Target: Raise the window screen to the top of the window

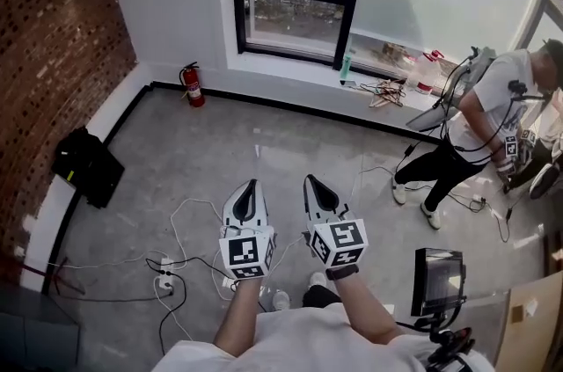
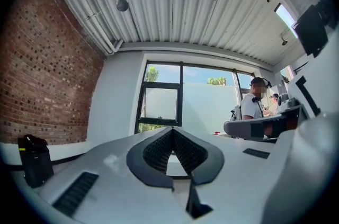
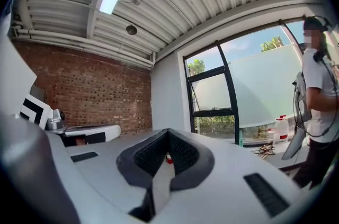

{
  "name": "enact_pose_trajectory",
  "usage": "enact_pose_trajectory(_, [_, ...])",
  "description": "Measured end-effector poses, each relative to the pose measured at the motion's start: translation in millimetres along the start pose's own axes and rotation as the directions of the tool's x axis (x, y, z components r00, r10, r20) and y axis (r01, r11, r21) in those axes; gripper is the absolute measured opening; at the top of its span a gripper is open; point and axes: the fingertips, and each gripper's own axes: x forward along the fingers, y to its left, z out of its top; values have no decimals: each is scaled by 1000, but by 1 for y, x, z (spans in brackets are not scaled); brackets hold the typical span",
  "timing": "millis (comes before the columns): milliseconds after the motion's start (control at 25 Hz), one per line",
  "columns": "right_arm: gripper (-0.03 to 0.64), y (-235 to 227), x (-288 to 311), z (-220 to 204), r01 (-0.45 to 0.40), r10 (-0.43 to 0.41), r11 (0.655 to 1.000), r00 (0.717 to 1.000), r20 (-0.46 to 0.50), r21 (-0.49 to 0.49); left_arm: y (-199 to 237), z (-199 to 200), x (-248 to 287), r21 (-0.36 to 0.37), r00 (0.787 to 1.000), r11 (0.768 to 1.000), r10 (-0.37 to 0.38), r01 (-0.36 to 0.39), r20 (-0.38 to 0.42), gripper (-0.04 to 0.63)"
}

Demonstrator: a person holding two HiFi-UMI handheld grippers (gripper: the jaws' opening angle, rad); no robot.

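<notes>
1. The left gripper and right gripper were both shut on nothing, held level, side by side above the floor.
2. The window with the window screen stood on the far wall, well apart from us; we couldn't tell which pane carried it.
3. We judged the approach came first: step close, open one gripper, then take the screen's lower edge squarely.

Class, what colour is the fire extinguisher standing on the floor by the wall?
The cylindrical fire extinguisher is red; clearest in the head view.
</notes>
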Motion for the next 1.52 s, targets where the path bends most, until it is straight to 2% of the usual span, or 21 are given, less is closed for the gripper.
enact_pose_trajectory(120, [0,-4,17,-8,-20,20,1000,1000,-18,-9,3,-6,12,7,1000,1000,5,-5,7,-6])
enact_pose_trajectory(240, [0,-7,46,-16,-64,65,998,998,-27,24,14,-16,32,11,1000,1000,17,-17,-1,-6])
enact_pose_trajectory(400, [0,-9,107,-28,-105,107,994,993,-42,44,40,-17,69,-49,1000,999,-5,6,21,-5])
enact_pose_trajectory(520, [0,-10,163,-22,-165,166,985,986,-20,54,66,-9,109,18,999,999,26,-27,46,-6])
enact_pose_trajectory(640, [0,-24,211,0,-202,201,979,979,29,28,82,0,159,46,997,998,31,-34,71,-6])
enact_pose_trajectory(760, [0,-48,253,18,-207,206,978,976,63,5,94,4,212,66,996,997,35,-41,81,-6])
enact_pose_trajectory(920, [0,-88,300,28,-178,179,984,981,69,-18,100,-5,275,84,998,996,32,-37,55,-5])
enact_pose_trajectory(1040, [0,-107,325,10,-168,168,986,986,15,-23,101,-29,297,62,999,997,40,-40,4,-5])
enact_pose_trajectory(1160, [0,-120,354,-13,-193,193,981,980,-44,1,108,-53,323,40,998,998,50,-48,-46,-6])
enact_pose_trajectory(1280, [0,-128,389,-29,-203,204,979,976,-78,13,128,-72,360,47,995,998,50,-46,-81,-6])
enact_pose_trajectory(1400, [0,-131,438,-40,-198,197,980,976,-95,6,160,-81,403,59,996,998,43,-39,-78,-6])
enact_pose_trajectory(1520, [0,-141,495,-41,-184,183,983,978,-99,-1,195,-85,452,37,998,999,35,-33,-60,-6])
